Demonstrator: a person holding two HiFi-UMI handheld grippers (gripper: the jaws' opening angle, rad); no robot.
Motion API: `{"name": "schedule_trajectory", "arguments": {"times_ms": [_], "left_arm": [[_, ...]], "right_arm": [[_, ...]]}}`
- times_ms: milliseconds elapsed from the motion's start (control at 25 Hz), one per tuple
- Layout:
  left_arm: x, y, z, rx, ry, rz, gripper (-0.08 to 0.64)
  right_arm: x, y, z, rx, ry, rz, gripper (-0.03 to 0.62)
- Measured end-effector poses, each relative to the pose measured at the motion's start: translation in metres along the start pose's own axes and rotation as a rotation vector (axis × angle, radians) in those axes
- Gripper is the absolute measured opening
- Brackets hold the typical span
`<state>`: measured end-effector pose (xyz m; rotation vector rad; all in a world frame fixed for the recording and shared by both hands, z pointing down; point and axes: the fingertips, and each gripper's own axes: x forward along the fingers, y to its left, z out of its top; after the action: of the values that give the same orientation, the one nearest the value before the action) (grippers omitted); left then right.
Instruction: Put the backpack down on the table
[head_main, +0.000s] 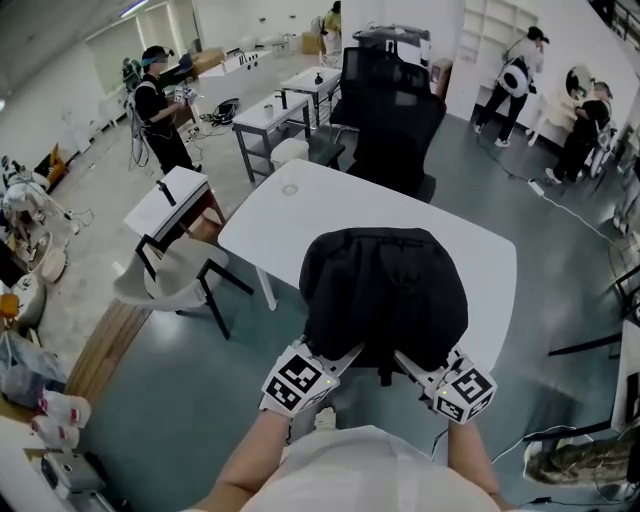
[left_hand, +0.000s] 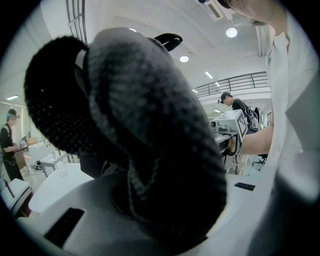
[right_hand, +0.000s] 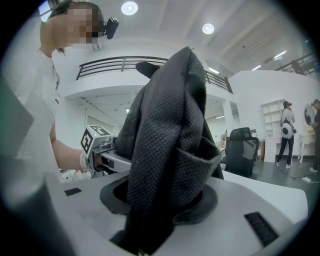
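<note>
A black backpack (head_main: 385, 290) hangs in the air over the near edge of the white table (head_main: 300, 215), held from both near corners. My left gripper (head_main: 345, 358) is shut on its left side; in the left gripper view the black padded fabric (left_hand: 150, 135) fills the jaws. My right gripper (head_main: 410, 365) is shut on its right side, and in the right gripper view a fold of black mesh fabric (right_hand: 167, 145) stands up from between the jaws. The fingertips of both are hidden by the fabric.
A black office chair (head_main: 392, 120) stands at the table's far side. A small clear disc (head_main: 290, 189) lies on the table's far left corner. A grey chair (head_main: 165, 275) and a small side table (head_main: 168, 200) stand at the left. People stand at desks farther off.
</note>
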<state>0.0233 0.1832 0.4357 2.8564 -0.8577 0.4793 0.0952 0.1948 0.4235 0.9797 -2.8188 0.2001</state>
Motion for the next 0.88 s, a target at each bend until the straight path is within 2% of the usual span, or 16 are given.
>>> {"name": "schedule_trajectory", "arguments": {"times_ms": [320,600,880], "left_arm": [[-0.029,0.054,-0.012,0.002,0.001,0.0,0.107],[-0.043,0.079,-0.022,-0.017,-0.008,0.001,0.106],[-0.041,0.104,-0.029,-0.055,-0.007,0.034,0.107]], "right_arm": [[0.061,0.014,0.008,0.006,-0.002,0.001,0.192],[0.09,0.021,0.009,0.006,0.021,0.01,0.192],[0.117,0.01,0.006,0.006,0.048,0.053,0.19]]}}
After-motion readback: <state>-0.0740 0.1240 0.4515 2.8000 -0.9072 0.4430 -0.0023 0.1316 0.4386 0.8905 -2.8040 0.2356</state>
